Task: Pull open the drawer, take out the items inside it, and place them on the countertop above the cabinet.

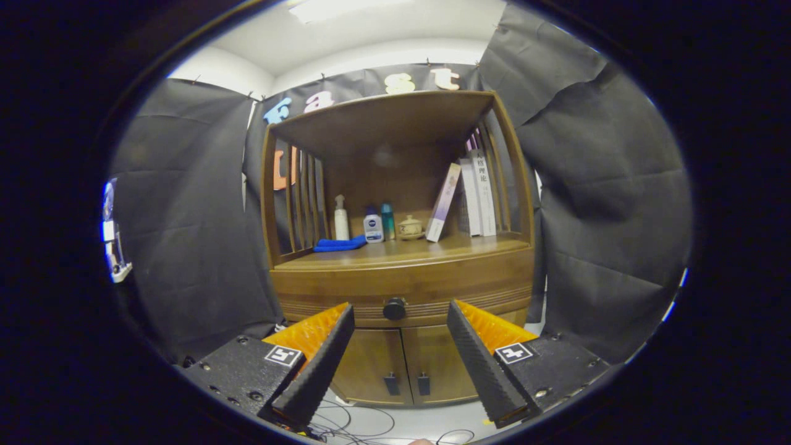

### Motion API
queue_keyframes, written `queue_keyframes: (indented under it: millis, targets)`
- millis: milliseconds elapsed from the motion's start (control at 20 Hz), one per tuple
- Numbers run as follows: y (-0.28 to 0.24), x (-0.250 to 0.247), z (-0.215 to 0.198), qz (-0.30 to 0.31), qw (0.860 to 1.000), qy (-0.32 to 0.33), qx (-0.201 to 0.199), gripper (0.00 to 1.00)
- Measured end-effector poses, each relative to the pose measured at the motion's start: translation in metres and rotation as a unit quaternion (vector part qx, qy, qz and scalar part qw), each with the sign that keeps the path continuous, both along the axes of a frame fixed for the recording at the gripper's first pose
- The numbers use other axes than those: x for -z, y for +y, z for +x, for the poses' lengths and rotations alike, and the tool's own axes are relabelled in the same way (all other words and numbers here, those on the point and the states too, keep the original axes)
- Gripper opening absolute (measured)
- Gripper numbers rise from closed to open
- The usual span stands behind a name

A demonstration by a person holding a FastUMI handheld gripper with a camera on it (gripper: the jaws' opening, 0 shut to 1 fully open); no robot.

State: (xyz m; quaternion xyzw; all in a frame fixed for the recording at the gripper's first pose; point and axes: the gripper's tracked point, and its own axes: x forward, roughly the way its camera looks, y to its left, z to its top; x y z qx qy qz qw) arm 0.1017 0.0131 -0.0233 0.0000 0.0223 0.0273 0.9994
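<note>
Black cloth drapes the booth behind a brown wooden cabinet (401, 272), whose countertop (420, 250) already carries a folded blue cloth (338, 245), a white spray bottle (341, 217), two small bottles, a little lidded ceramic pot (410, 227) and leaning white books (473, 194). Its drawer (401, 293) sits closed, the round dark knob (394, 308) beyond the fingers and roughly centred between them. The gripper (400, 315) is spread wide, holding nothing. My worry: the knob is small, so an off-centre closing could slip off it, and the crowded left and right of the counter leave mostly the near middle for setting things down. Loose cables (364, 423) lie on the floor near the cabinet's foot.
</note>
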Motion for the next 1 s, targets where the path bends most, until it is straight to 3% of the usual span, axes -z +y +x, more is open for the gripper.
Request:
queue_keyframes:
  millis: [400,800,900,1000]
  targets:
    - [0.025,0.032,0.082,0.003,1.0,0.025,-0.008,0.99]
    - [0.023,0.059,0.126,-0.01,0.999,0.043,0.013,0.99]
    - [0.023,0.063,0.131,-0.015,0.999,0.042,0.015,0.97]
    - [0.024,0.065,0.136,-0.019,0.999,0.042,0.014,0.87]
